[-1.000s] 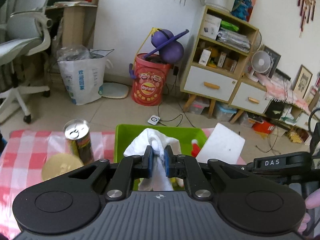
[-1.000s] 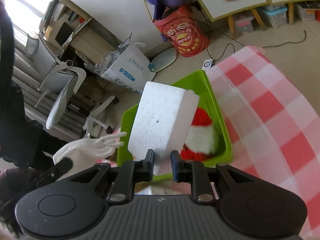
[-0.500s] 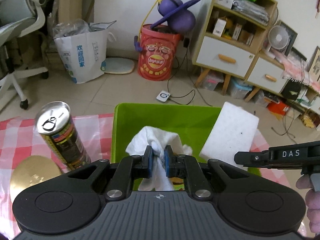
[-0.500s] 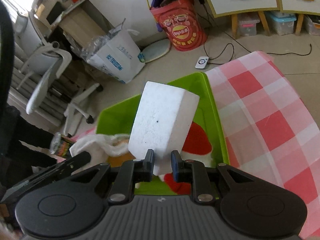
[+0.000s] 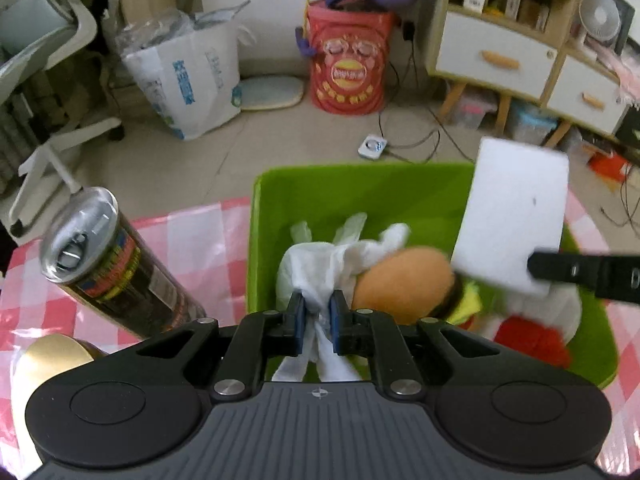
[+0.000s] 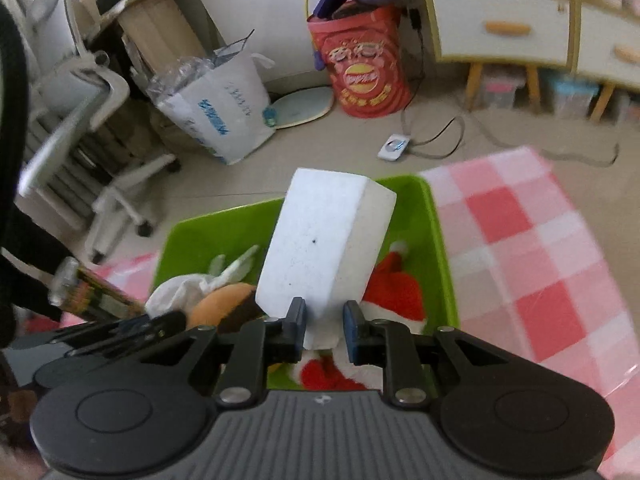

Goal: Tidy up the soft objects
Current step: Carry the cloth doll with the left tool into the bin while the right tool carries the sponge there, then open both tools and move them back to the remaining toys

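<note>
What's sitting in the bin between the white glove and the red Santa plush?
A plush hamburger lies between the white glove and the red Santa plush inside the green bin; the left wrist view shows it best.

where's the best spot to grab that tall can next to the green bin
Grip the can around its mid body, coming from the side: it stands upright on the checked cloth, its round wall is bare, and the pull-tab top gives jaws nothing to hold.
</note>
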Tool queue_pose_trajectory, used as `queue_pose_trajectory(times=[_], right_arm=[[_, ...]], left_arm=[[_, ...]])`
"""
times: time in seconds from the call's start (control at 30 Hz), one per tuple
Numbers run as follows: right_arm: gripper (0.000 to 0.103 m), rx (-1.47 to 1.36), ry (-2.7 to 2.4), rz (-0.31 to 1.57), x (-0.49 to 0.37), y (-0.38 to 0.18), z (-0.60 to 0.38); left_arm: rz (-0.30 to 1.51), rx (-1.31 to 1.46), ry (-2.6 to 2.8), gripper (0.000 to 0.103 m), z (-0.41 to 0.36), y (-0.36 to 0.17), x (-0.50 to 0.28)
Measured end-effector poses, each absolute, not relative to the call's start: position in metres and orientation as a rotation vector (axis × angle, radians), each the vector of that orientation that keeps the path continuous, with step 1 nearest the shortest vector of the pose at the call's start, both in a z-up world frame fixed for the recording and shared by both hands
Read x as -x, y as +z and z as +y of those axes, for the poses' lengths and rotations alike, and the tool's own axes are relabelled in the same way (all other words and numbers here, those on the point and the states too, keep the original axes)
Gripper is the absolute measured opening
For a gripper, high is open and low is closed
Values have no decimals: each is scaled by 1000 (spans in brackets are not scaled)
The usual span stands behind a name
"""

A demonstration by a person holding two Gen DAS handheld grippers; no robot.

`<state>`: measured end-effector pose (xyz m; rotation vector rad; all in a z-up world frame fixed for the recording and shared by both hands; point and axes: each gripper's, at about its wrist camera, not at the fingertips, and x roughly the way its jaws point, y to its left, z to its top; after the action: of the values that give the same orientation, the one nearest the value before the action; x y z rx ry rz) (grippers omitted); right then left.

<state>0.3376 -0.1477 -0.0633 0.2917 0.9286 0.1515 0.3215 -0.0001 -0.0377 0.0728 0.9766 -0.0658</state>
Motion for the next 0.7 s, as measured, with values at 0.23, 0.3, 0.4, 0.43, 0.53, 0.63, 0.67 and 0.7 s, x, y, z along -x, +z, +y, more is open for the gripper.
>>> queue_pose_trajectory(times=[0.23, 0.3, 0.4, 0.43, 0.53, 0.63, 0.67, 0.7], right_arm=[[12, -225, 175, 918, -341, -58, -137], [24, -258, 202, 932, -338, -56, -141], [33, -274, 188, 928, -333, -52, -147], [33, -276, 181, 929, -331, -49, -149], [34, -287, 175, 941, -323, -41, -152], [38, -281, 176, 936, -310, -30, -155], [41, -282, 175, 930, -304, -26, -156], [41, -284, 176, 926, -300, -22, -157]], left_arm=[[949, -69, -98, 27, 1, -37, -312], [941, -65, -108, 38, 2, -34, -308], [945, -30, -112, 57, 5, -28, -305], [952, -14, -115, 58, 7, -26, -303], [964, 12, -123, 63, 10, -18, -295], [952, 18, -126, 71, 12, -6, -281], [952, 23, -128, 72, 13, -2, -278], [953, 30, -130, 73, 15, 2, -273]])
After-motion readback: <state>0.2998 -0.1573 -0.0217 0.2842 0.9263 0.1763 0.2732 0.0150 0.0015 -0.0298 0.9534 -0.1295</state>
